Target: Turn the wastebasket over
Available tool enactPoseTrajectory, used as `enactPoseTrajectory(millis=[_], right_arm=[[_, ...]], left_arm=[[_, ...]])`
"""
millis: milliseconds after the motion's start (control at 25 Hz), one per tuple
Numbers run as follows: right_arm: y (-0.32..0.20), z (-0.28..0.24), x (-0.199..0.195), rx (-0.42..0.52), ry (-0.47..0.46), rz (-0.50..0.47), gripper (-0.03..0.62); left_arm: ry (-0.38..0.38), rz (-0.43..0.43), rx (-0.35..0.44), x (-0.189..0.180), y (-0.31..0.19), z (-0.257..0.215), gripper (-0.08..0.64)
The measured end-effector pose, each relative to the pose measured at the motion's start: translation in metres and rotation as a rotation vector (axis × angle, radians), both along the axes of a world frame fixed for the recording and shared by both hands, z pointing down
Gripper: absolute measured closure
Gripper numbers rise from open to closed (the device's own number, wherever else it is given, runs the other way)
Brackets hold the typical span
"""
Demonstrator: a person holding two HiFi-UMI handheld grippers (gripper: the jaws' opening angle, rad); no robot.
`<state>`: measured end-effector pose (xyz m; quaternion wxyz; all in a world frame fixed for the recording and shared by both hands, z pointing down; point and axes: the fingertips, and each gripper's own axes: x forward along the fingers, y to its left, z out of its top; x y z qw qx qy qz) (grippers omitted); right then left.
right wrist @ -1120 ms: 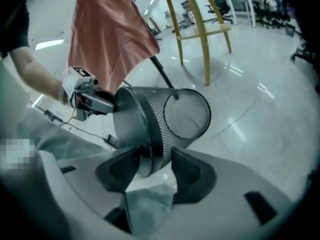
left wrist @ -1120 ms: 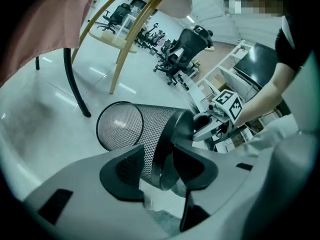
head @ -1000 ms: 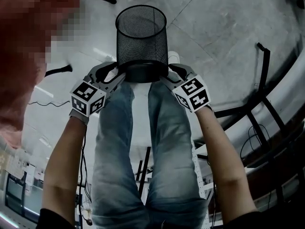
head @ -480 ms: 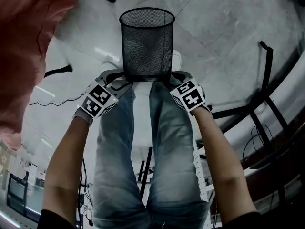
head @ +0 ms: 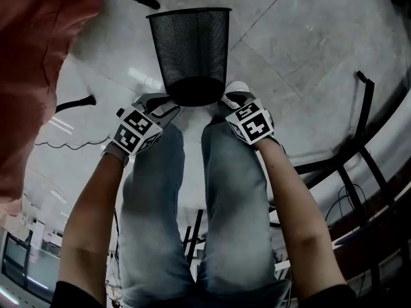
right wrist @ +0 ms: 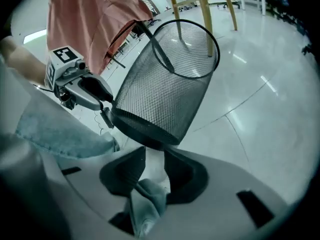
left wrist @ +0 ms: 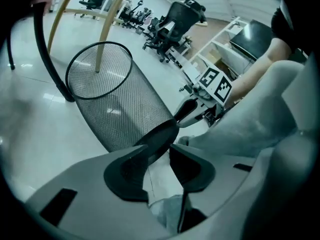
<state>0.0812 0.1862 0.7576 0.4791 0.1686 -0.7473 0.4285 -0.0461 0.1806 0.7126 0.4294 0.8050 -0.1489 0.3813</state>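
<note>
Tilting with its mouth away from the person, the mesh wastebasket point(head: 191, 50) hung over the tiled floor point(head: 308, 43). Left gripper point(head: 168, 102) and right gripper point(head: 226, 99) each pinched its solid base rim, jaws narrow, above jeans-clad knees point(head: 160, 191).

Dim, cool-toned pictures, pale streaks of overhead-light glare on the glossy floor point(right wrist: 270, 114), wastebasket point(right wrist: 165, 84) mesh sharp, nearest foreground soft, heavy fisheye bending and black vignetted corners in both gripper views, distant background hazy

Faded blue jeans point(head: 225, 191), black sleeves point(head: 74, 295), grey grippers point(head: 168, 105) point(head: 226, 100) with black-and-white marker cubes point(head: 136, 131).
</note>
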Motion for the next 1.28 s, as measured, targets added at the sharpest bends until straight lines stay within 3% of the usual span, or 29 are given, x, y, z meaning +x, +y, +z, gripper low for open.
enactPoseTrajectory(millis=[240,400,480,680,840,1080,1280], right_arm=[[-0.035,-0.015,-0.005,0.025,-0.007,-0.023,0.468],[-0.077,-0.046,-0.01,0.092,-0.053,-0.058,0.462],[-0.104,-0.065,-0.021,0.141,-0.079,-0.096,0.429],[-0.177,-0.097,-0.059,0.279,-0.121,-0.288,0.328],[-0.217,-0.104,-0.102,0.354,-0.166,-0.443,0.282],[-0.217,-0.073,-0.158,0.337,-0.215,-0.69,0.239],[-0.197,-0.039,-0.188,0.273,-0.236,-0.813,0.232]], left_arm=[[-0.012,-0.076,-0.026,-0.007,-0.005,-0.007,0.423],[-0.023,-0.177,-0.032,-0.019,-0.015,-0.029,0.423],[-0.029,-0.238,-0.029,-0.028,-0.021,-0.043,0.423],[-0.038,-0.418,-0.021,-0.042,-0.028,-0.081,0.423],[-0.03,-0.535,-0.011,-0.046,-0.025,-0.11,0.423],[-0.023,-0.586,-0.012,-0.046,-0.006,-0.123,0.423],[-0.033,-0.544,0.011,-0.062,0.005,-0.116,0.423]])
